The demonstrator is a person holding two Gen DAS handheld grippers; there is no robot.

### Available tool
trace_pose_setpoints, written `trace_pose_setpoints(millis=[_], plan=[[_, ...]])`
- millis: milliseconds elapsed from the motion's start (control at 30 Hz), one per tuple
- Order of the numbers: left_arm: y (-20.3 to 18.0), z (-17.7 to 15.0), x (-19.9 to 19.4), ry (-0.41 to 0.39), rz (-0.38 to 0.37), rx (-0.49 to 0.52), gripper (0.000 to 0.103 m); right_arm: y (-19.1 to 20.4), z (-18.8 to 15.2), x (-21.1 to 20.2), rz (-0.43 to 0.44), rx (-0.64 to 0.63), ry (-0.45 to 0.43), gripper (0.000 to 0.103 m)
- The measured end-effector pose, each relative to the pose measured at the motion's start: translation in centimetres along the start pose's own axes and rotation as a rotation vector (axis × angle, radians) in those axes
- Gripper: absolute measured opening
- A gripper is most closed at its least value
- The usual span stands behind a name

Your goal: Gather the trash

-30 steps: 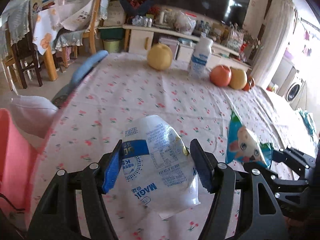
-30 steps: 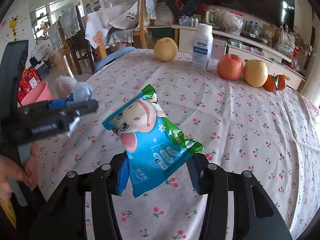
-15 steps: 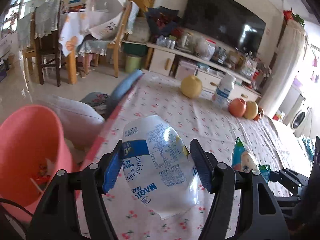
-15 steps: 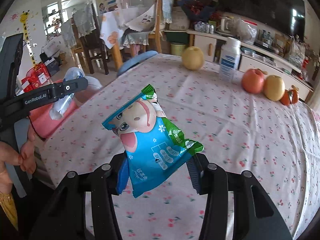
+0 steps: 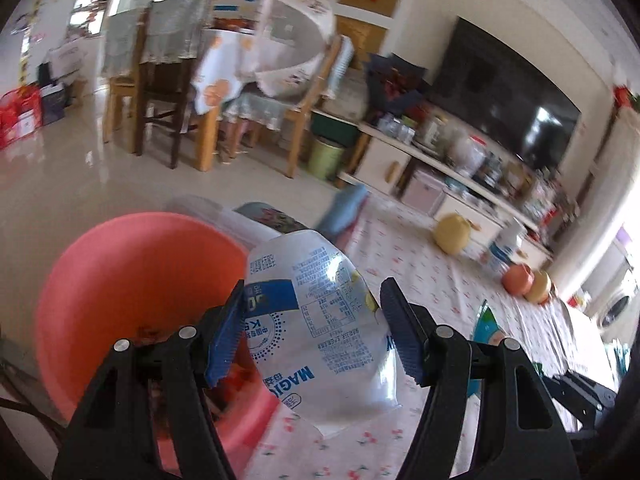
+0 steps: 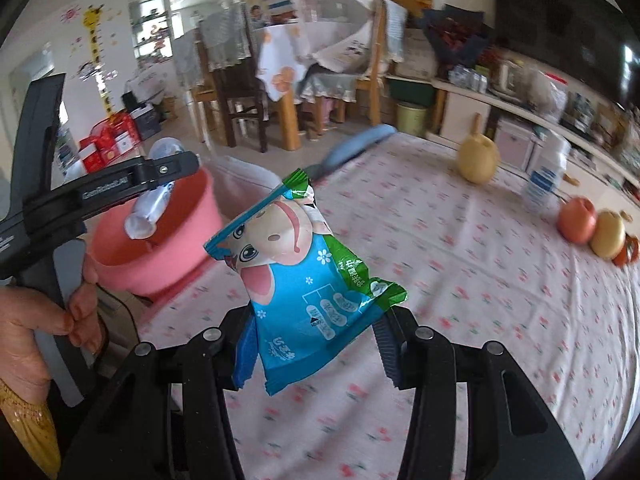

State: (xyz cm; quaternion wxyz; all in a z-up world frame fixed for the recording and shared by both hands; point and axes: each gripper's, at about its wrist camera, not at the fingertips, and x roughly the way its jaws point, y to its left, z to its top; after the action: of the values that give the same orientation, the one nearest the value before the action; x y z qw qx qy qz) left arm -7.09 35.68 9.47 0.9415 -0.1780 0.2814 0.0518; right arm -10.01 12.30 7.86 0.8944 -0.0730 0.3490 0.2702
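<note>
My left gripper point(image 5: 314, 330) is shut on a clear plastic wrapper with blue print point(image 5: 316, 320), held at the right rim of a pink bucket point(image 5: 132, 280) beside the table's left edge. The right wrist view shows that wrapper point(image 6: 150, 204) hanging over the pink bucket point(image 6: 160, 256) from the left gripper point(image 6: 160, 172), with a hand around its handle. My right gripper point(image 6: 316, 344) is shut on a blue and green snack bag with a cartoon cow point(image 6: 300, 280), over the floral tablecloth point(image 6: 460, 280) to the bucket's right.
On the far side of the table stand a yellow pomelo point(image 6: 478, 160), a white bottle point(image 6: 546, 184) and an apple and other fruit point(image 6: 578, 220). A blue chair back point(image 6: 356, 148) sits at the table's left edge. Wooden chairs and a draped table stand behind.
Both grippers have swung left with their loads. The pink bucket has come into full view, and the clear wrapper now hangs at its rim; the snack bag is nearer the table's left edge.
</note>
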Motion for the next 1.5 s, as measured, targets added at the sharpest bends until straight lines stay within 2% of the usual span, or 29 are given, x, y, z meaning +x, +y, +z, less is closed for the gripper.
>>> trace_pose_setpoints(millis=[367, 633, 733, 767, 800, 833, 900, 933, 1267, 1500], plan=[[7.9, 1.6, -1.1, -0.072, 0.136, -0.231, 0.067, 8.0, 4.2, 3.5, 0.079, -0.135, -0.004, 0.05], [10.4, 1.8, -1.2, -0.077, 0.203, -0.274, 0.067, 12.4, 5.4, 6.7, 0.119, -0.204, 0.015, 0.05], [10.8, 1.8, -1.1, -0.071, 0.247, -0.273, 0.068, 13.6, 5.5, 8.2, 0.101, -0.246, 0.028, 0.054], [10.9, 1.7, -1.1, -0.067, 0.258, -0.271, 0.071, 14.0, 5.4, 8.8, 0.089, -0.258, 0.032, 0.055], [11.1, 1.7, -0.8, -0.058, 0.282, -0.267, 0.074, 14.0, 5.2, 9.1, 0.09, -0.26, 0.035, 0.061], [11.1, 1.8, -0.7, -0.055, 0.306, -0.263, 0.08, 13.8, 5.2, 9.3, 0.089, -0.255, 0.031, 0.071], [10.9, 1.8, -0.7, -0.06, 0.343, -0.241, 0.084, 13.4, 4.9, 9.0, 0.079, -0.232, 0.001, 0.087], [10.7, 2.0, -0.7, -0.059, 0.349, -0.232, 0.085, 13.2, 4.8, 8.8, 0.074, -0.223, -0.01, 0.089], [7.7, 1.9, -0.4, -0.056, 0.381, -0.106, 0.093, 9.3, 3.2, 6.7, -0.005, -0.142, -0.014, 0.09], [5.1, 1.7, -0.2, -0.054, 0.352, -0.03, 0.095, 6.7, 1.4, 5.2, -0.043, -0.097, 0.002, 0.09]])
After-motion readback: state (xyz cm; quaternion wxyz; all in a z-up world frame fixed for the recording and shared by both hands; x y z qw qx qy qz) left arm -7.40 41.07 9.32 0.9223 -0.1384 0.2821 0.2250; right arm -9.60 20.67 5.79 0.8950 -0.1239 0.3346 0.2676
